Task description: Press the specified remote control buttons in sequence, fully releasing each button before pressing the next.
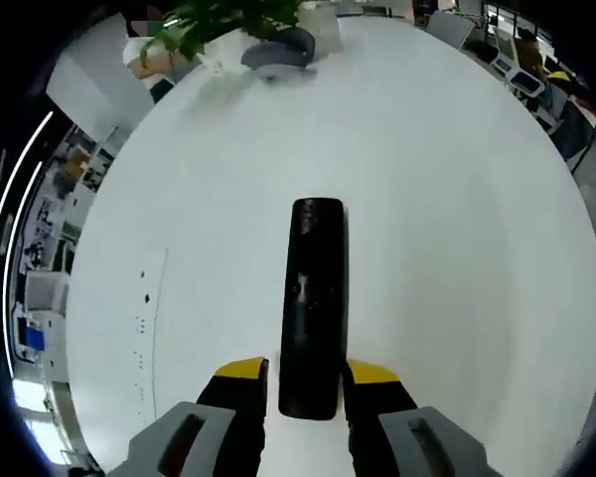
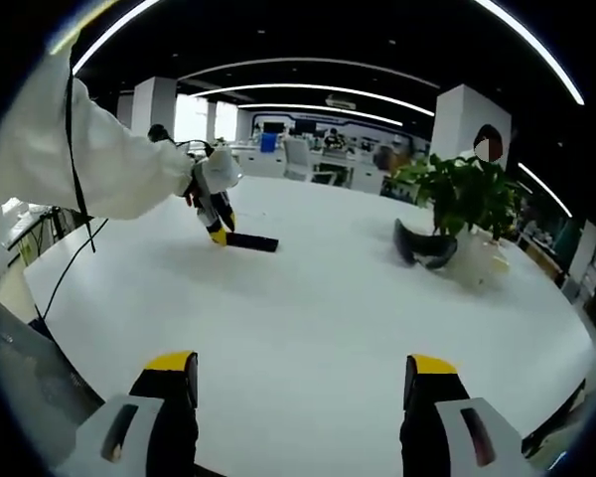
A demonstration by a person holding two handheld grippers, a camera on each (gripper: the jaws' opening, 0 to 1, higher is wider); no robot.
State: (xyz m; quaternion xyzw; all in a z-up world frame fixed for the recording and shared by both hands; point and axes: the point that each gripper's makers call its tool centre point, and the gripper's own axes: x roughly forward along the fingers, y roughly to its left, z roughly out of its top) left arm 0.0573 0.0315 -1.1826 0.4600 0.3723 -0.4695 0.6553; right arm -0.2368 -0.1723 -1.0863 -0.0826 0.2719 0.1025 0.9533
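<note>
A long black remote control (image 1: 315, 303) lies flat on the white round table (image 1: 457, 219), pointing away from me. My left gripper (image 1: 308, 376) has its yellow-tipped jaws pressed against both sides of the remote's near end. In the right gripper view the remote (image 2: 253, 241) rests far across the table, with the left gripper (image 2: 217, 231) at its left end, held by a person's white-sleeved arm (image 2: 89, 149). My right gripper (image 2: 303, 383) hovers over the table's near part, jaws wide apart with nothing between them.
A green potted plant (image 2: 465, 194) and a dark curved object (image 2: 424, 245) stand at the table's far right; in the left gripper view they sit at the far edge, plant (image 1: 228, 18) and dark object (image 1: 278, 50). Office desks and chairs surround the table.
</note>
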